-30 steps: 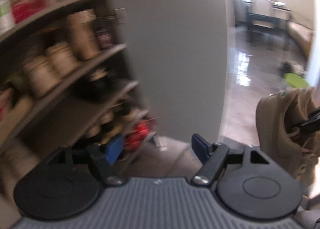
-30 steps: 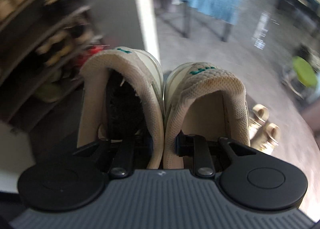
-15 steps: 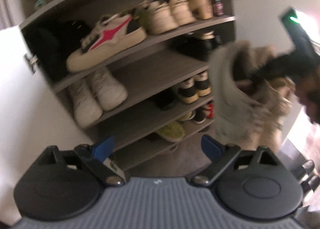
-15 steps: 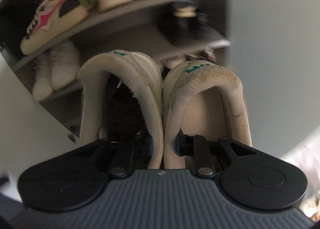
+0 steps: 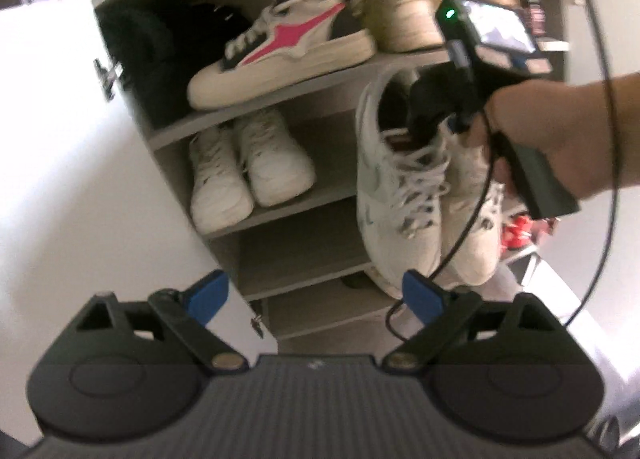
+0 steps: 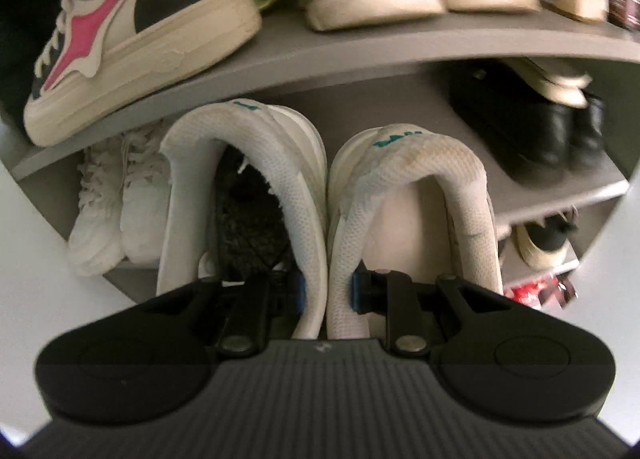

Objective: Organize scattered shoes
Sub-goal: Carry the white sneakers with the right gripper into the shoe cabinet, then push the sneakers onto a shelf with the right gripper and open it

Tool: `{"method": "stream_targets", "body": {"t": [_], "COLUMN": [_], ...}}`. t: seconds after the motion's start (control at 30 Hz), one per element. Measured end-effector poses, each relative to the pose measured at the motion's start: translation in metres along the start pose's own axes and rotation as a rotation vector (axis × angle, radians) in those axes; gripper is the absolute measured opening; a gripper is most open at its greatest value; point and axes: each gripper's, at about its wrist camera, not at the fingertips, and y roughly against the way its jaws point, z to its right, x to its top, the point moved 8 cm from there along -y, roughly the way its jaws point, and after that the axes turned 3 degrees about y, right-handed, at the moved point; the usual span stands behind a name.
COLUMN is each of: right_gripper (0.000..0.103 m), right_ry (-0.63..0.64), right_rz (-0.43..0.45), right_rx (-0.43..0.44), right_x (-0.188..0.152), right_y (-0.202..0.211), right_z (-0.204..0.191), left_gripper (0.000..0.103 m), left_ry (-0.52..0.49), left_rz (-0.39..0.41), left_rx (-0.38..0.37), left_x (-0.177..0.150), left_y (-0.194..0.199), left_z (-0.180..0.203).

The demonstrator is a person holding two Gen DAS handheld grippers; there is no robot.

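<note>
My right gripper (image 6: 328, 293) is shut on a pair of white mesh sneakers (image 6: 320, 195), pinching their two inner collar walls together. The pair hangs toes down in front of the grey shoe rack's middle shelf (image 6: 560, 199). In the left wrist view the same pair (image 5: 396, 195) dangles from the black gripper held by a hand (image 5: 560, 139); its fingertips are hidden inside the shoes. My left gripper (image 5: 314, 293) is open with nothing between its blue pads, low in front of the rack and left of the hanging pair.
On the upper shelf (image 5: 304, 87) lie a white-and-pink sneaker (image 5: 280, 51) and beige shoes (image 5: 400, 23). A white pair (image 5: 248, 171) fills the left of the middle shelf, black shoes (image 6: 540, 127) the right. A white door (image 5: 80, 179) flanks the rack.
Both views have swung from the room to face the shoe rack. The right gripper has carried the white pair up to the middle shelf. The left jaws have spread a little wider.
</note>
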Motion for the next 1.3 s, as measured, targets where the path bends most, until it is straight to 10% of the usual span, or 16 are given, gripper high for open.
{"method": "stream_targets", "body": {"t": [0.47, 1.03, 1.3], "right_gripper": [0.024, 0.025, 0.026], "right_ry": [0.032, 0.203, 0.188], "right_rz": [0.022, 0.182, 0.263], "right_rx": [-0.058, -0.057, -0.056], "right_x": [0.023, 0.042, 0.048], "right_y": [-0.049, -0.087, -0.096], "right_z": [0.006, 0.003, 0.001], "left_gripper": [0.095, 0.095, 0.095], "left_ry": [-0.052, -0.181, -0.01], "left_rz": [-0.045, -0.054, -0.053], "left_rx": [0.052, -0.111, -0.173], "left_x": [-0.03, -0.068, -0.052], "left_y": [-0.067, -0.155, -0.161], "left_z": [-0.005, 0.064, 0.111]}}
